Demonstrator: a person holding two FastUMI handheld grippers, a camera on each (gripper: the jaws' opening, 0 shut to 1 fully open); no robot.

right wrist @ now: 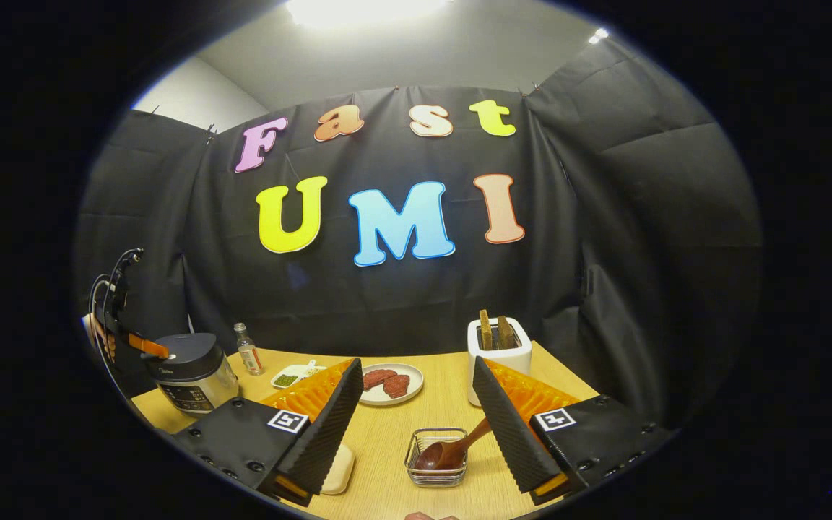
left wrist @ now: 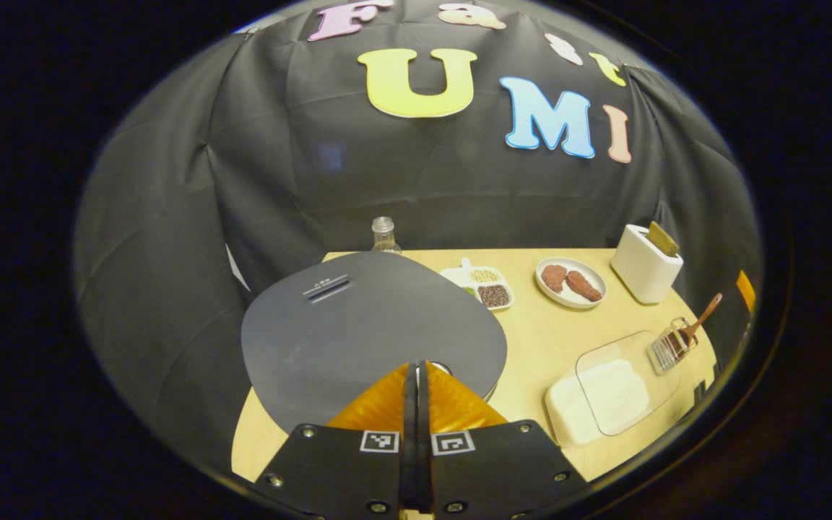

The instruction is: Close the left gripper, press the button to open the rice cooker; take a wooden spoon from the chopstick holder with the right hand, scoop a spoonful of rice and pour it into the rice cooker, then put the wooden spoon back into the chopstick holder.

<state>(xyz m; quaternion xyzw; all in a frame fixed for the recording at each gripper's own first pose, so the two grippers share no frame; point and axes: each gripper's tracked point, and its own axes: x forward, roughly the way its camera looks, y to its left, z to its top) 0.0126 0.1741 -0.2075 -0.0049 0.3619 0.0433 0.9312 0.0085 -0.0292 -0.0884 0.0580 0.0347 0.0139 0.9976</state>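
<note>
In the left gripper view, my left gripper [left wrist: 417,367] is shut, its tips right over the front edge of the rice cooker's closed grey lid [left wrist: 358,325]. The right gripper view shows that gripper [right wrist: 163,352] against the cooker [right wrist: 188,372] at the far left. My right gripper [right wrist: 416,363] is open with nothing in it, and hangs above the wire chopstick holder [right wrist: 436,448], where the wooden spoon [right wrist: 452,452] leans. The holder [left wrist: 669,350] and spoon [left wrist: 701,316] also appear at the right, behind the white rice box [left wrist: 607,397] with its clear lid.
At the table's back stand a white toaster [right wrist: 499,350], a plate of meat [right wrist: 391,383], a small divided dish [right wrist: 293,375] and a bottle [right wrist: 248,350]. The rice box [right wrist: 338,469] is partly hidden behind my right gripper's left finger.
</note>
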